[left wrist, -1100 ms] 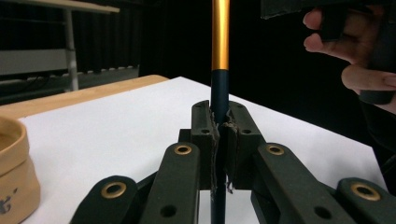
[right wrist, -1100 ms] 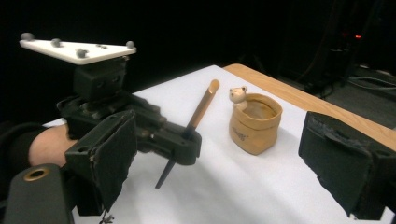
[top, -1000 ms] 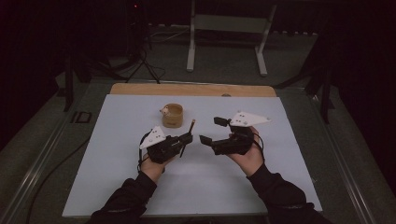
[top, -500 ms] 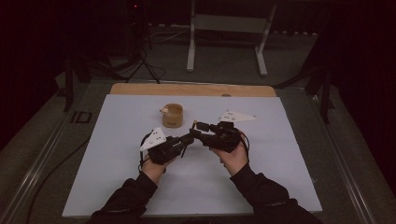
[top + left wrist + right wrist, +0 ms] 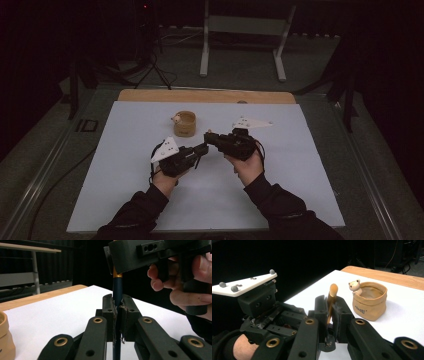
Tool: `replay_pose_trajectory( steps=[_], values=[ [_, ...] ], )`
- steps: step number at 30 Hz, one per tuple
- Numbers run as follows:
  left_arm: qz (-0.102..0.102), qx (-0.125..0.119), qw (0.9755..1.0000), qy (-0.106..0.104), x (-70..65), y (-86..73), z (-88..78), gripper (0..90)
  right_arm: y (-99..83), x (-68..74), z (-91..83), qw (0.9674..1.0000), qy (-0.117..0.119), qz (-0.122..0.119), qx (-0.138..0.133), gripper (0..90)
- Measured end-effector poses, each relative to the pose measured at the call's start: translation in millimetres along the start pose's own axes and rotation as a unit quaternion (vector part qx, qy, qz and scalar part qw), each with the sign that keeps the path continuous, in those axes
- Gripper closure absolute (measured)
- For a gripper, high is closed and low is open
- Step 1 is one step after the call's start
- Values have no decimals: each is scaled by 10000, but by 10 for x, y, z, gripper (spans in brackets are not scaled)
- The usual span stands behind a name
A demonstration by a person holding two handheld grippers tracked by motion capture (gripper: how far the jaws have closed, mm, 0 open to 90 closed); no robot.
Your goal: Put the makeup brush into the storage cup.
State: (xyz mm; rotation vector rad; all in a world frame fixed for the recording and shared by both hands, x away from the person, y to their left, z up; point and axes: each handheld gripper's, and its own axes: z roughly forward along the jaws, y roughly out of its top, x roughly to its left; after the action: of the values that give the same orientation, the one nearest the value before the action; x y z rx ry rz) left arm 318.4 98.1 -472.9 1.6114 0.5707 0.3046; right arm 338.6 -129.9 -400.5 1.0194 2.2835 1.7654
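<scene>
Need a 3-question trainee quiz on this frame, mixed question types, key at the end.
1. True or false: the left tool is shut on the dark barrel of the pen.
2. Which end of the pen does the right tool grip? A) gold cap end B) dark barrel C) neither
3. What figure sits on the rim of the tan pouch-shaped cup?

Key
1. True: both pads press the barrel.
2. A. Its jaws have just been closing, and the gold end now sits between them.
3. A small bear, on the rim of the cup standing on the white table sheet.
</scene>
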Motion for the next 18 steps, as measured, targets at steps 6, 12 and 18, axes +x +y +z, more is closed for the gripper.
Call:
replay_pose_trajectory(
  steps=[6, 12, 18],
  values=[
    [-35, 36, 10000, 24, -18, 14, 6, 842, 3, 39, 7, 9999, -30, -130, 57, 845],
    [-142, 184, 9997, 100, -23, 69, 33, 541, 36, 66, 6, 9995, -21, -310, 75, 846],
    [148, 387, 9990, 160, -67, 116, 44, 402, 81, 56, 2, 9989, -38, -444, 118, 846]
  ],
)
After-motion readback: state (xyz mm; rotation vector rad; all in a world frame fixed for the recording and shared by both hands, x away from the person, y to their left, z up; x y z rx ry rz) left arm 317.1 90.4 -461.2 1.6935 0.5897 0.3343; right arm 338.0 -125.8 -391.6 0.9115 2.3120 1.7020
